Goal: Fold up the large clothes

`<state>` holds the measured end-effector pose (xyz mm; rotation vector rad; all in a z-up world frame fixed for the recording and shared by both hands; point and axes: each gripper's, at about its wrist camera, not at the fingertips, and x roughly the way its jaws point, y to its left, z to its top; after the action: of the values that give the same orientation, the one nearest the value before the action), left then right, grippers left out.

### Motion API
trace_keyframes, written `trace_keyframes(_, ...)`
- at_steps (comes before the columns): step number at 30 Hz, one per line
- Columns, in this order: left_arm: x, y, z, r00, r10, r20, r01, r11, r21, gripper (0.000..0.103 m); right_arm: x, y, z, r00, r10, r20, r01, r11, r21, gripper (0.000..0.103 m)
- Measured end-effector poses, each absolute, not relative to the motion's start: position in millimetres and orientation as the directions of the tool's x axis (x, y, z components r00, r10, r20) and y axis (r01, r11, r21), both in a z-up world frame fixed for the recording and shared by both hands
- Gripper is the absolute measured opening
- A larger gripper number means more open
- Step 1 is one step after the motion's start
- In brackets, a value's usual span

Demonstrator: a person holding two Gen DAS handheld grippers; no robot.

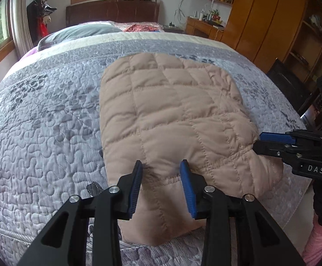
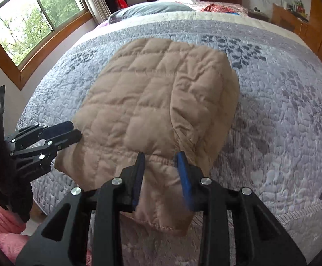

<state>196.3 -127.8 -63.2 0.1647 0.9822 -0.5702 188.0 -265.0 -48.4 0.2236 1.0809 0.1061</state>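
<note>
Beige quilted coat (image 1: 172,119) lies folded on the bed (image 1: 41,137). Left gripper (image 1: 162,168) and right gripper (image 2: 160,158) each pinch its near hem. Only the right view shows the raw stitched edge hanging below, and the window (image 2: 28,20)

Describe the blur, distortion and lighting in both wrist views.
Left wrist view: sharp, the fisheye bows the bed and darkens the corners, soft daylight. Right wrist view: the beige quilted coat and right gripper fingers slightly smeared, window glaring.
</note>
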Motion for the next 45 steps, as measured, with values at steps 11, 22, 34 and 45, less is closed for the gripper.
trace_keyframes(11, 187.6, -125.5, -63.3, 0.44, -0.368, -0.819, 0.551, 0.831, -0.077, 0.038, 180.4, -279.7, -63.1, 0.485, 0.279, -0.829, 0.057, 0.936, 0.349, 0.03)
trace_keyframes(22, 177.9, -104.1, -64.1, 0.455, -0.33, -0.827, 0.524, 0.85, -0.051, 0.038, 154.2, -269.4, -55.2, 0.492, 0.254, -0.833, 0.027, 0.952, 0.306, 0.029)
trace_keyframes(34, 194.2, -98.8, -106.0, 0.404, -0.344, -0.848, 0.511, 0.853, -0.103, 0.054, 164.1, -265.6, -106.7, 0.452, 0.243, -0.858, 0.05, 0.954, 0.297, 0.026)
trace_keyframes(45, 191.0, -81.7, -76.6, 0.409, -0.382, -0.829, 0.504, 0.852, -0.144, 0.053, 141.7, -265.8, -72.6, 0.52, 0.274, -0.809, 0.01, 0.945, 0.327, 0.049)
